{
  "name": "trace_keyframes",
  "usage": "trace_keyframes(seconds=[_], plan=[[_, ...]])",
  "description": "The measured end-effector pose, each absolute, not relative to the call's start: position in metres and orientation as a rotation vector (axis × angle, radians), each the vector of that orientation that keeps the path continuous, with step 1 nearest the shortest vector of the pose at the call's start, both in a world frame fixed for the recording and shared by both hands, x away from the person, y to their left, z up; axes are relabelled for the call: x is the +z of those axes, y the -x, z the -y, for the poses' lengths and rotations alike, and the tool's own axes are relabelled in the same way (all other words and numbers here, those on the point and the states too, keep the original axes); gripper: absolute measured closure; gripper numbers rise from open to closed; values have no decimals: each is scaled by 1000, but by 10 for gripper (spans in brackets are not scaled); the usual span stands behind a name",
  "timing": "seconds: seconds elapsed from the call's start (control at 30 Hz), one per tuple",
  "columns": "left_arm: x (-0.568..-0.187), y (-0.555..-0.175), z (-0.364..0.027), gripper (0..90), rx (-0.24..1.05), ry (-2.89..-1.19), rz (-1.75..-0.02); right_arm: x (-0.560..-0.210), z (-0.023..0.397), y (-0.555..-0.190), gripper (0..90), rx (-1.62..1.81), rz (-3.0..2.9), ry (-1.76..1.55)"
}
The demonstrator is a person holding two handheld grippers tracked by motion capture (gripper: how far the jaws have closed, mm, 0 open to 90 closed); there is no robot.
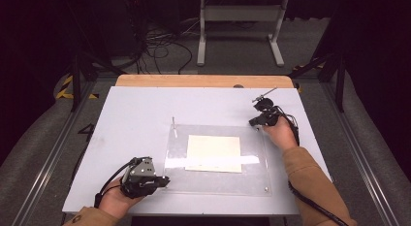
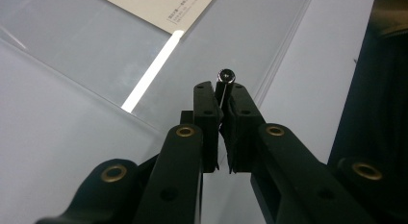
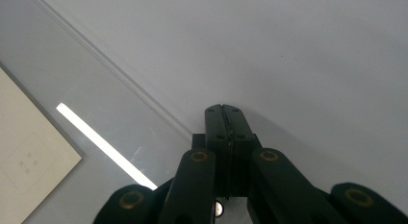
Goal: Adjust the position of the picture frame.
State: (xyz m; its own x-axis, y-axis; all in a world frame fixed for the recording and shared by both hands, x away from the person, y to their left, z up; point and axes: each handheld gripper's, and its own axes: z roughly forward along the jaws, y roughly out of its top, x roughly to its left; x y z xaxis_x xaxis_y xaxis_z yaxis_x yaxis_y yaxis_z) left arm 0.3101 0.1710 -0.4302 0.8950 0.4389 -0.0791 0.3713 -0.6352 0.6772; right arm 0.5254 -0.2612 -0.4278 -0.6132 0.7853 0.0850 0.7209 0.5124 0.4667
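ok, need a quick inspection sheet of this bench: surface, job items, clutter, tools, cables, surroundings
Surface: white tabletop, wooden edge at the far side.
Job's things: clear acrylic plate lying flat over a cream paper sheet; one screw standing upright at the plate's far-left corner; a second screw held in a tool.
Clutter: nothing seen.
Grippers: left tool shut on the second screw, at the plate's near-left corner; right tool shut with nothing between the tips, at the plate's far-right corner.
Cables: one trails from each tool along the forearm.
Surroundings: grey floor, loose black cables, white frame legs behind the table.
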Motion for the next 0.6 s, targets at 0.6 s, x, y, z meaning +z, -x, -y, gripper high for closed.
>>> trace_keyframes(seconds=[0.6], plan=[[-371,-358,-175,853,621,-2262,-598,-425,282,-513,897,814,-2553,-1394]])
